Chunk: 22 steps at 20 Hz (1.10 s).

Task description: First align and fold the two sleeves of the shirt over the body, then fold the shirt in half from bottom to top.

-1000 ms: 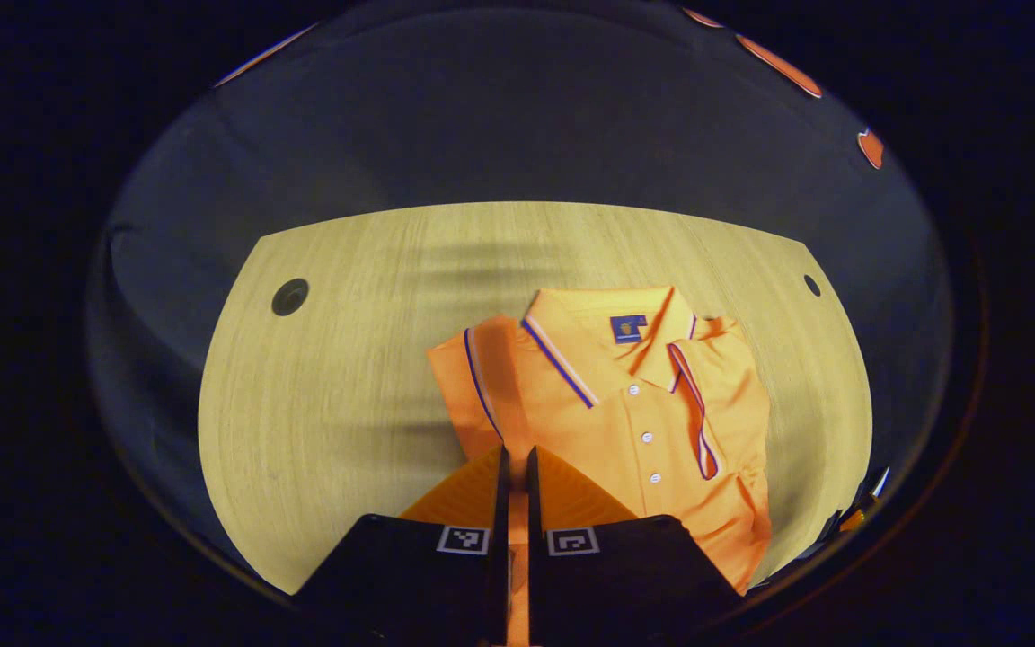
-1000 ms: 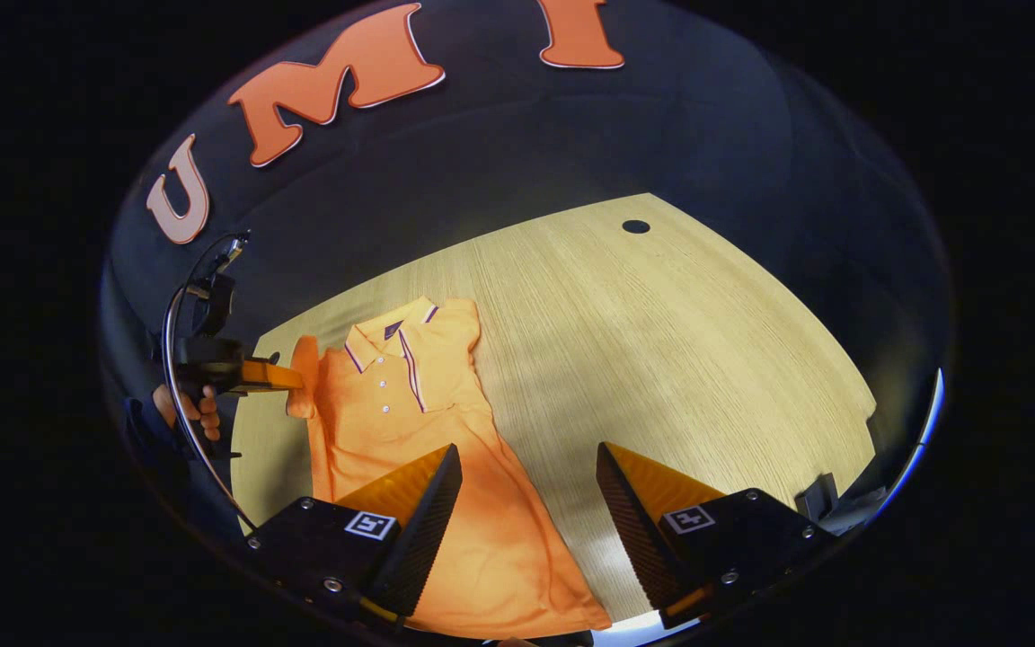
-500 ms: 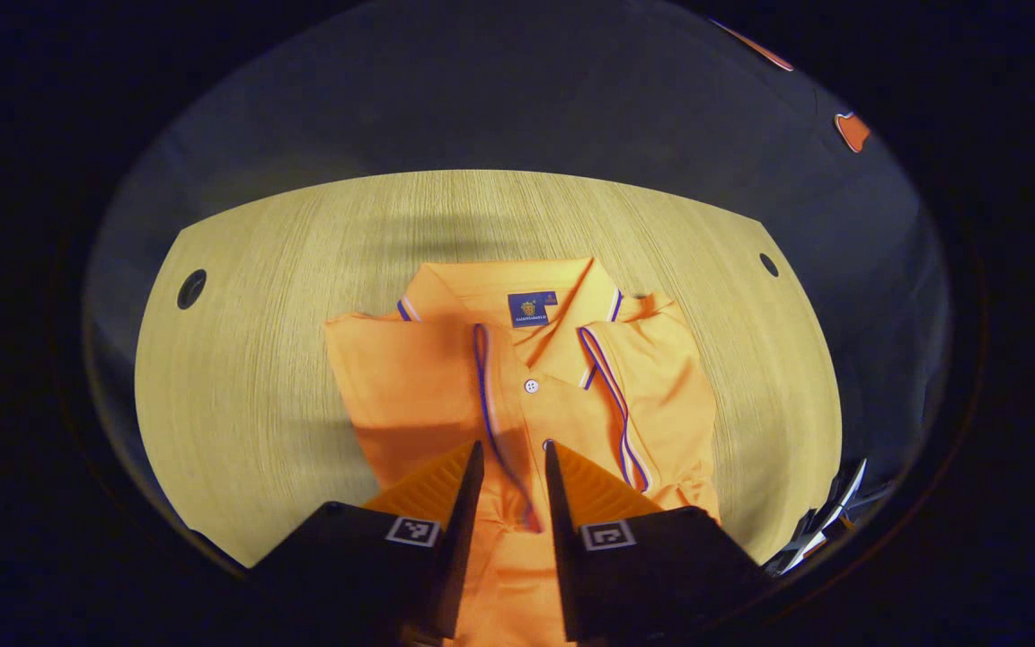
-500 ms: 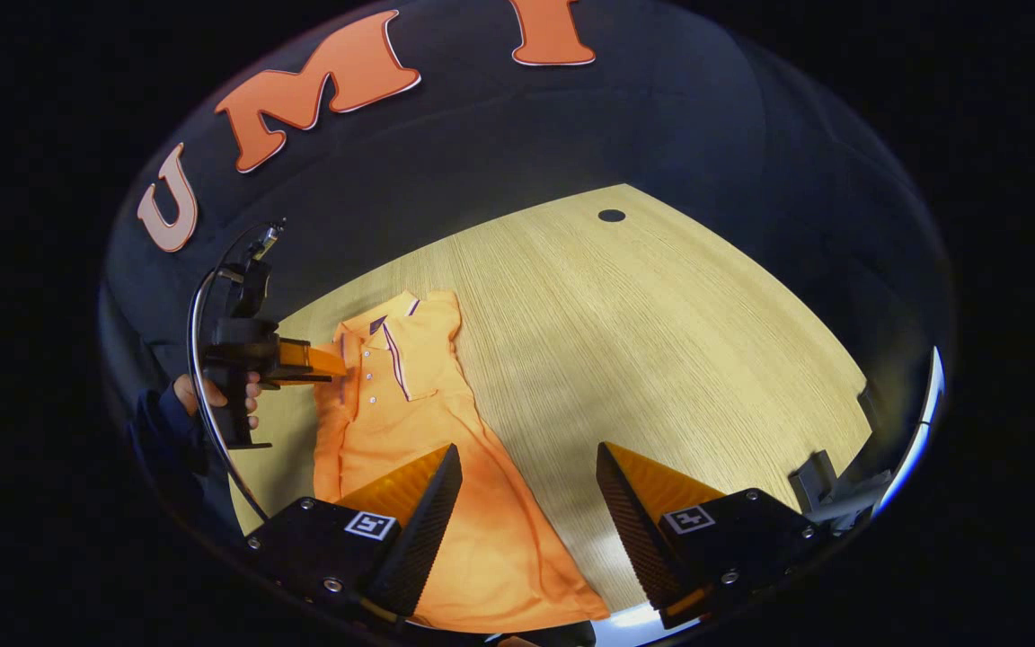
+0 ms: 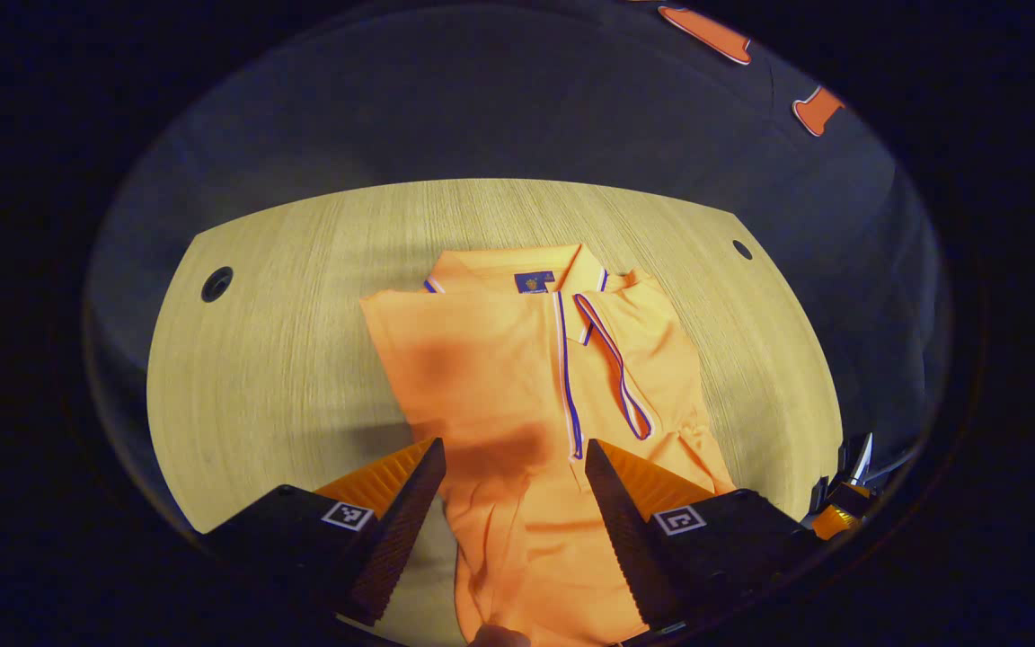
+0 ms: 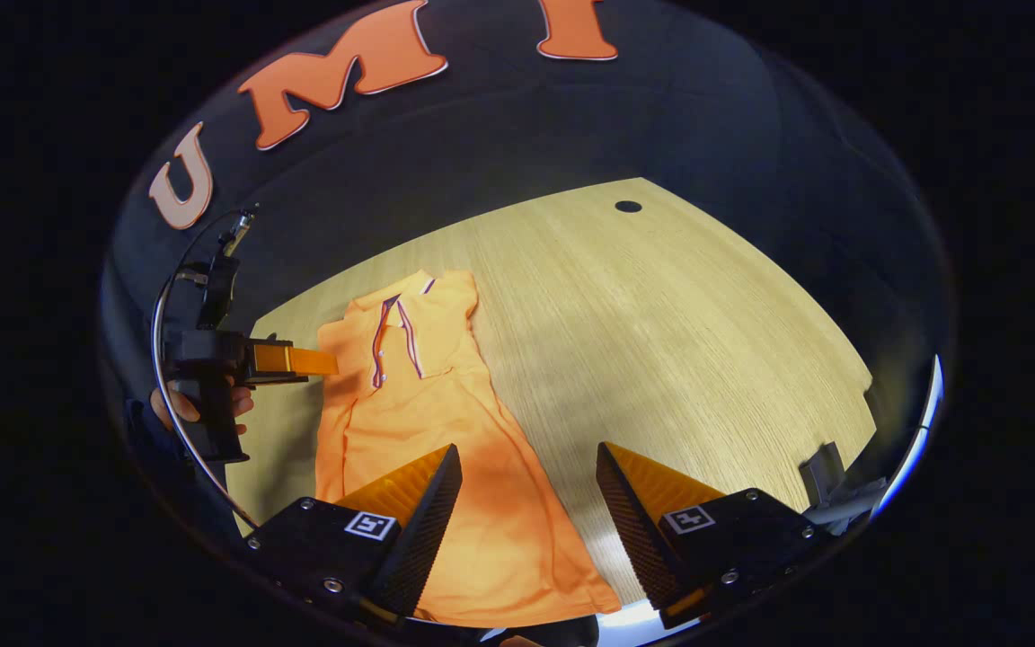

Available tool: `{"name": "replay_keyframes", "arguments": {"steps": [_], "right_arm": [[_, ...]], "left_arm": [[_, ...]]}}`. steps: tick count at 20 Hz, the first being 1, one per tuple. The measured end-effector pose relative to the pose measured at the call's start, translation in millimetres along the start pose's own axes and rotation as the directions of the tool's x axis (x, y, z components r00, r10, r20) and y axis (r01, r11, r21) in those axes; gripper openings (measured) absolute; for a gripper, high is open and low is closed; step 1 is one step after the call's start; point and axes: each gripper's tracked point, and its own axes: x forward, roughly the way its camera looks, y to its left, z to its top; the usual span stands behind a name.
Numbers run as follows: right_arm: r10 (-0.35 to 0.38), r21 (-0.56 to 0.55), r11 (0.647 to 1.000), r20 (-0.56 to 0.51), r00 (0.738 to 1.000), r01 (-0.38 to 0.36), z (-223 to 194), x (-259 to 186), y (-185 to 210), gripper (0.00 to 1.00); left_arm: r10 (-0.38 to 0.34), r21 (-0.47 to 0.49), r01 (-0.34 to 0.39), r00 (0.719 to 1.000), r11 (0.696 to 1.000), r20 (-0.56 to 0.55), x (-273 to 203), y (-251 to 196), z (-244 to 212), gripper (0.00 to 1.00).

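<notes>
the shirt [image 5: 526, 395] is lying on the surface [image 5: 284, 359], long axis running near to far — hem nearest the right gripper [image 6: 526, 490]; left gripper [image 5: 513, 481] hovering mid-body, both sets of fingers spread and gripping nothing.

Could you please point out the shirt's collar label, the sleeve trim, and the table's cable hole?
collar label [image 5: 535, 281], left gripper view, its middle.
sleeve trim [image 5: 614, 368], left gripper view, mid-stripe.
cable hole [image 5: 216, 283], left gripper view, its centre.

Orange shirt [image 5: 517, 377] with blue-and-white striped trim lies on pale wood-grain table [image 5: 284, 359].
</notes>
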Motion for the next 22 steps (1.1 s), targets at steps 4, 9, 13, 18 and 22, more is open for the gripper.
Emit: {"name": "replay_keyframes", "arguments": {"steps": [4,9,13,18,22], "right_arm": [[0.049,-0.089,0.995,-0.033,0.998,-0.052,-12.7,-0.2,4.5,0.94],[0.112,-0.175,0.978,-0.042,0.993,-0.118,-23.8,-11.1,4.7,0.94],[0.15,-0.235,0.959,-0.056,0.987,-0.159,-34.9,-16.2,5.0,0.94],[0.158,-0.296,0.937,-0.117,0.98,-0.186,-64.8,-15.6,-9.6,0.95],[0.152,-0.323,0.924,-0.174,0.973,-0.202,-91.3,-15.1,-22.5,0.95]], "left_arm": [[0.03,-0.065,-0.028,0.999,0.998,0.036,-38.4,8.1,-29.7,0.98],[0.093,-0.129,-0.082,0.992,0.988,0.083,-84.9,16.8,-73.4,0.98],[0.14,-0.136,-0.127,0.986,0.982,0.091,-112.7,11.8,-118.5,0.98],[0.167,-0.156,-0.157,0.984,0.975,0.059,-136.5,6.6,-171.5,0.99],[0.181,-0.17,-0.172,0.983,0.97,0.035,-145.2,3.4,-211.3,0.99]]}}
